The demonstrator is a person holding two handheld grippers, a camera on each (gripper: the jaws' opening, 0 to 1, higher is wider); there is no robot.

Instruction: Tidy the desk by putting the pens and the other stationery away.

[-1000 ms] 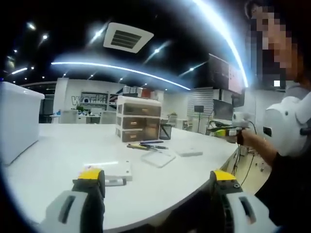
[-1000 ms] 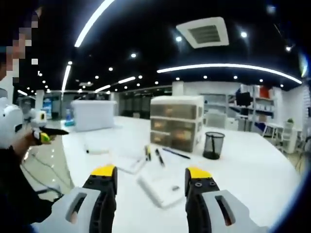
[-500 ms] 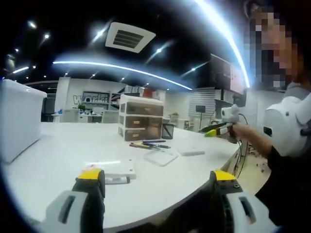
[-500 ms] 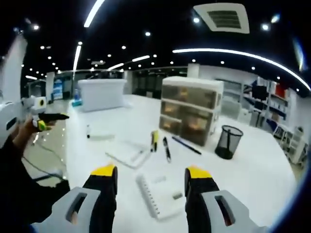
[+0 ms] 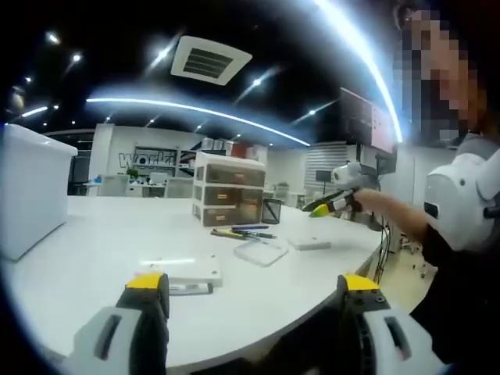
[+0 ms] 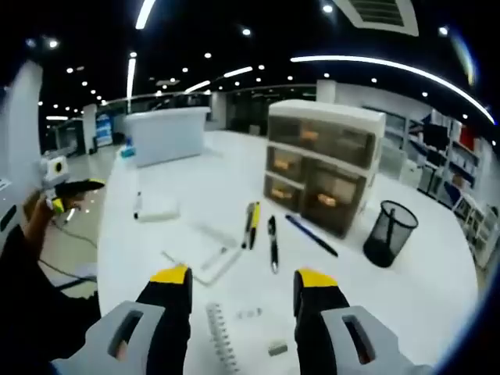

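Above white desk [image 6: 437, 285], open right hand-held gripper [image 6: 242, 283], pens [image 6: 272, 242] ahead

In the right gripper view the white spiral-bound notebook [image 6: 246, 344] near the desk's front edge lies partly behind the yellow-tipped right gripper [image 6: 244, 301], its lower part cut off by the picture's bottom. The small grey object [image 6: 276, 348] on it is too blurred to identify. In the left gripper view the pens [image 5: 238, 231] before the translucent drawer unit [image 5: 228, 200] are too small to count.
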